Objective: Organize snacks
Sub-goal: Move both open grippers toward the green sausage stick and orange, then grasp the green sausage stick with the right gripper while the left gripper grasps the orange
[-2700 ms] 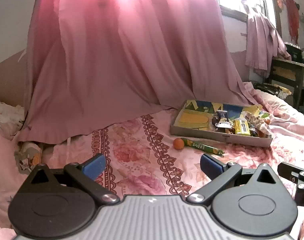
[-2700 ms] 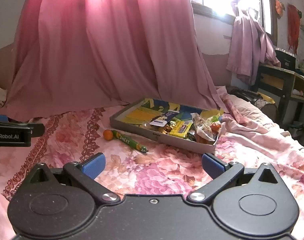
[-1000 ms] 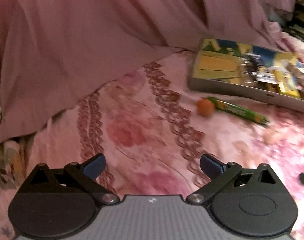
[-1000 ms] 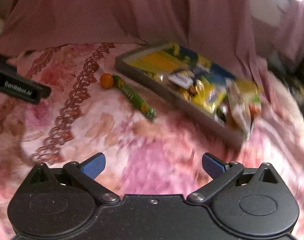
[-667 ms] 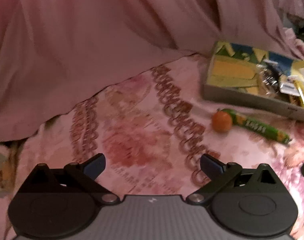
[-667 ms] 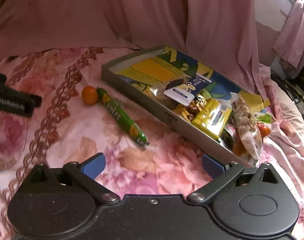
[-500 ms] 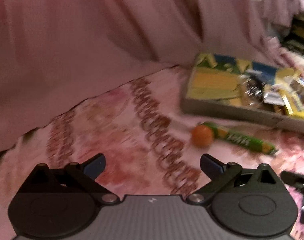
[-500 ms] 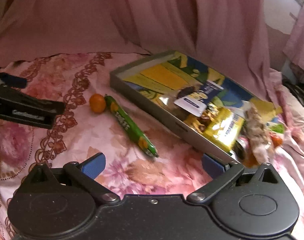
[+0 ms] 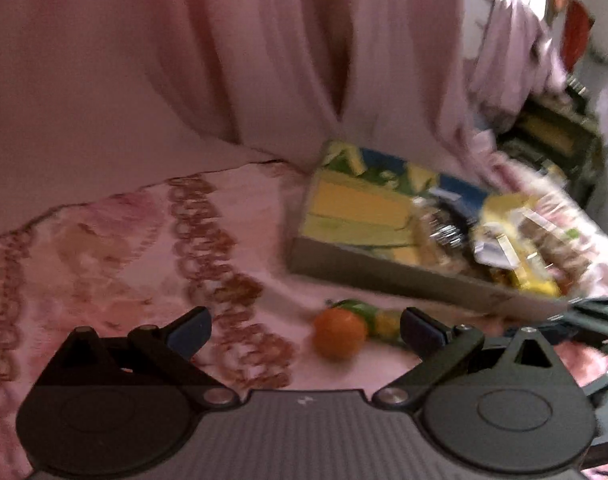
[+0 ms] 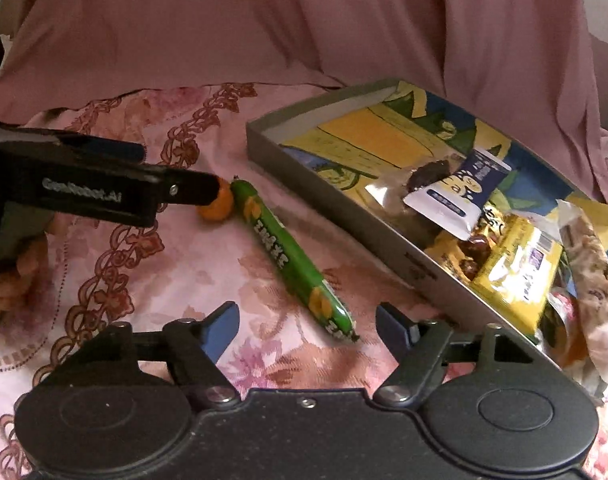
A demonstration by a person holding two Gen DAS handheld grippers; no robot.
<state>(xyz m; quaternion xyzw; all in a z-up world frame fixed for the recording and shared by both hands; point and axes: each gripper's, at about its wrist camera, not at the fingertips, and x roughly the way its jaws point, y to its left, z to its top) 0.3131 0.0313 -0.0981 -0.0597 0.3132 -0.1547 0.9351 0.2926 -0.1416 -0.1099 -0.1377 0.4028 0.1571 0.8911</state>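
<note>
1. Mostly, the snacks sat in the grey tray on the bed: a white-and-blue packet, a yellow bar and a nut bar.
2. Outside it, touching: a green stick and an orange ball.
3. Left claw was apart, the ball between its tips.
4. Right claw was apart, around the stick's near end.

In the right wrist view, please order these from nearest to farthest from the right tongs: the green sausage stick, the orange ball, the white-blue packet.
1. Green sausage stick, just ahead of the right tongs.
2. Orange ball, farther, ahead-left.
3. White-blue packet, in the tray, ahead-right; close to the ball's rank.
</note>
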